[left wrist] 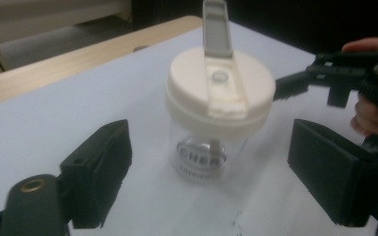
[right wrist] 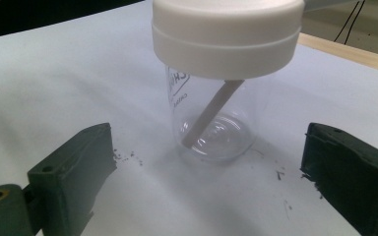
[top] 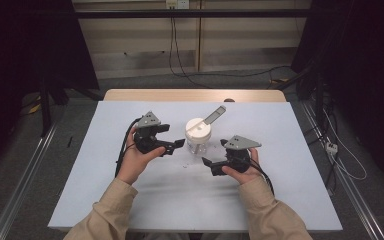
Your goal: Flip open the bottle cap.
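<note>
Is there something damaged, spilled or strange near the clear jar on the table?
Small dark crumbs lie scattered on the white table cover around the jar. The jar's flip cap stands open. The jar itself is upright and looks intact.

In the right gripper view the top edge cuts off the jar's white lid (right wrist: pixel 226 37), its printed lettering (right wrist: pixel 177 86) too partial to read, while in the left gripper view the raised flip tab (left wrist: pixel 215 24) runs past the top edge.

Clear jar (top: pixel 198 141) on white table (top: pixel 130 200)
</note>
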The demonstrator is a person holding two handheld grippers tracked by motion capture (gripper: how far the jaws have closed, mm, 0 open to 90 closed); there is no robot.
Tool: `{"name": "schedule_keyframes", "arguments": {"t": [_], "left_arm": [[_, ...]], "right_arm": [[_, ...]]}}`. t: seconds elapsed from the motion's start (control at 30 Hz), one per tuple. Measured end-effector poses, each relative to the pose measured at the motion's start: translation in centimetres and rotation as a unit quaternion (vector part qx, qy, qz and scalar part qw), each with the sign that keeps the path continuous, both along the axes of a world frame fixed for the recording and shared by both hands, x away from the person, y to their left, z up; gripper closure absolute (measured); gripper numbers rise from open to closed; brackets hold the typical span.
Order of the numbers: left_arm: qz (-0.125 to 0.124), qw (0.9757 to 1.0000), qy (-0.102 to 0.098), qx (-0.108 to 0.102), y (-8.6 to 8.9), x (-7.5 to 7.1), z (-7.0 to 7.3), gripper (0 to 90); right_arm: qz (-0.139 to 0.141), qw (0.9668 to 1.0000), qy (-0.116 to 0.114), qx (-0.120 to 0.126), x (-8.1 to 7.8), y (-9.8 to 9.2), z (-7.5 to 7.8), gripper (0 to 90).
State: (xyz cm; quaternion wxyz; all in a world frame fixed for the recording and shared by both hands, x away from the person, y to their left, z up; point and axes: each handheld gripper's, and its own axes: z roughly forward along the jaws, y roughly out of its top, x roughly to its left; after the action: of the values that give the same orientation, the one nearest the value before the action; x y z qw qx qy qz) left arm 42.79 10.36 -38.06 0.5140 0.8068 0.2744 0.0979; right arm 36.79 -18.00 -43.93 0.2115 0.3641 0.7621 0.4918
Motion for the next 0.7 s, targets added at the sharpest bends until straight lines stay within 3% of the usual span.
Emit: {"name": "schedule_keyframes", "arguments": {"t": [0.07,0.47,0.7], "left_arm": [[0.003,0.9999,0.005,0.010,0.6,-0.3,-0.5,14.3],[0.009,0.9997,0.020,0.002,3.7,-1.8,-2.3,11.9],[0.004,0.9997,0.021,0.009,5.0,-2.6,-3.0,9.5]], "right_arm": [[-0.001,1.0000,0.000,0.001,-0.2,-0.2,0.0,5.3],[0.001,1.0000,0.004,0.004,-1.8,-1.6,-0.1,5.8],[-0.001,1.0000,0.002,0.007,-2.5,-2.5,0.0,6.0]]}}
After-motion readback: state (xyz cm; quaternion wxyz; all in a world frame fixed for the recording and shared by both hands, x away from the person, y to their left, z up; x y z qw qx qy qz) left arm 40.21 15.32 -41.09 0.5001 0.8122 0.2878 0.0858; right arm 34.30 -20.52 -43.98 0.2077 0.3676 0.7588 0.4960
